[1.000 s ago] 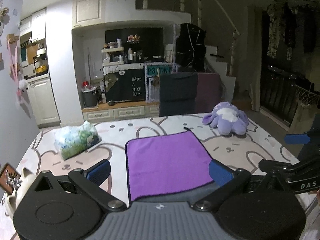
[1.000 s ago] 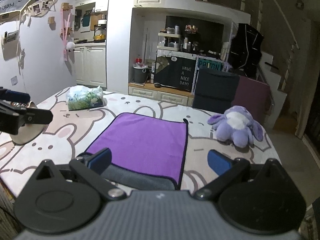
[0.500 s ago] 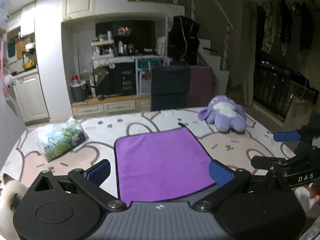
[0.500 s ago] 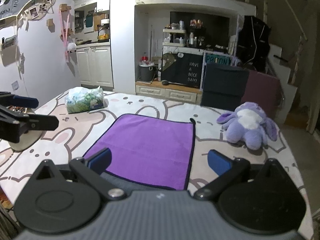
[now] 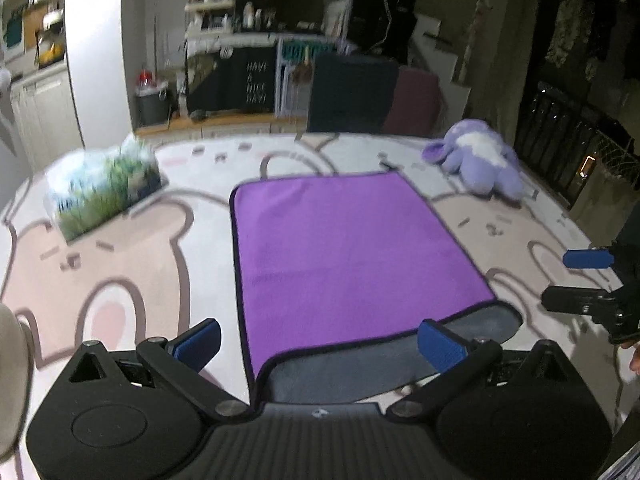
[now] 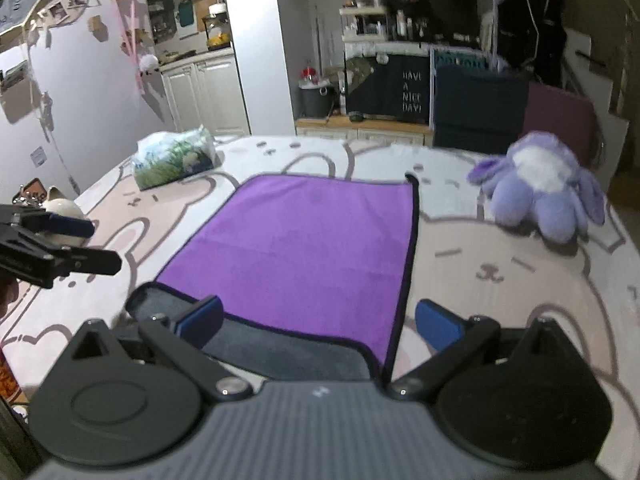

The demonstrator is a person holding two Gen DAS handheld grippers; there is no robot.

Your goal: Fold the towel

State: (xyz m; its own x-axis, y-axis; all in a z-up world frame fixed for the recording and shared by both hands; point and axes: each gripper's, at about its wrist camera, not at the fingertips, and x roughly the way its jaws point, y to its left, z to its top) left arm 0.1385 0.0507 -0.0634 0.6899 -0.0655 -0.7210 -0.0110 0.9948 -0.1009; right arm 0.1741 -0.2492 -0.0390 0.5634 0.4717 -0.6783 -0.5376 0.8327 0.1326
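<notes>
A purple towel point(image 5: 348, 256) with a dark edge and a grey underside lies flat on the bunny-print table; it also shows in the right wrist view point(image 6: 304, 256). Its near edge is folded up, showing a grey strip point(image 5: 380, 360). My left gripper point(image 5: 320, 340) is open, its blue pads straddling the towel's near left corner, just above it. My right gripper point(image 6: 320, 320) is open over the towel's near right corner. Each gripper shows at the edge of the other's view, the right one point(image 5: 588, 280) and the left one point(image 6: 60, 244).
A purple plush toy point(image 6: 548, 192) sits at the far right of the table. A green-and-white plastic pack point(image 6: 176, 158) lies at the far left. A pale rounded object point(image 6: 60, 208) stands at the left edge. Chairs and kitchen cabinets stand beyond the table.
Both grippers have dipped down and come closer to the towel's near edge. The towel has not moved. Both grippers stay open.
</notes>
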